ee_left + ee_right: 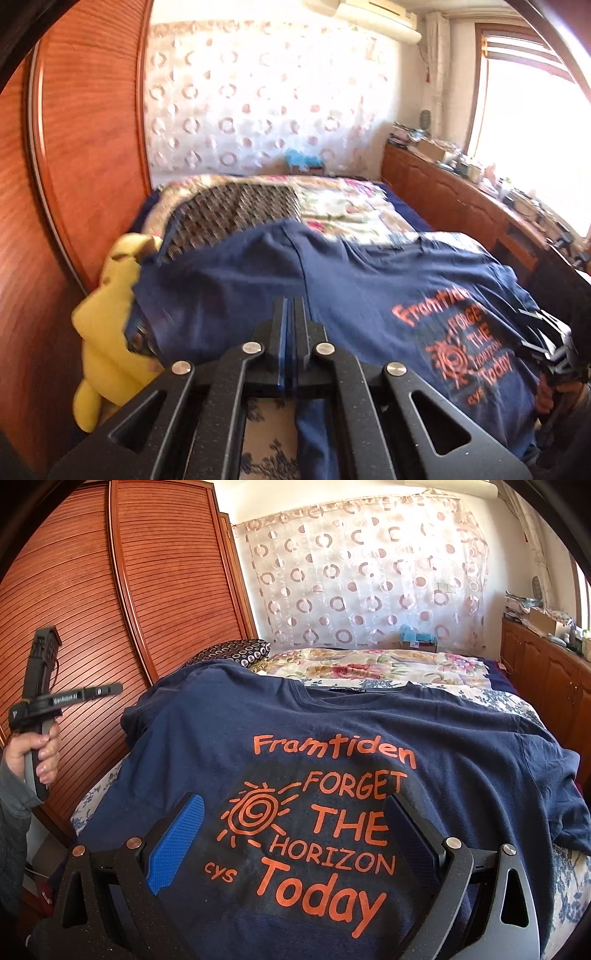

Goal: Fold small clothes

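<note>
While a navy T-shirt point(332, 738) lies face-up across the bed point(369, 664), the right gripper point(295, 834) gapes wide above its orange print, the left gripper point(290, 314) closes on a fold of the shirt.

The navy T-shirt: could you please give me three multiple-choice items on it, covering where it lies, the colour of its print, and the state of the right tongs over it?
1. Where does the T-shirt lie?
A. Hung on the wardrobe door
B. Spread on the bed
C. On the cabinet by the window

2. What colour is its print?
A. White
B. Green
C. Orange

3. How do the right tongs stand?
A. Open above the print
B. Shut on a sleeve
C. Shut on the collar

Answers:
1 B: the T-shirt is spread front up over the bed.
2 C: the print is orange lettering and a sun.
3 A: the right tongs are spread wide, holding nothing.
</note>
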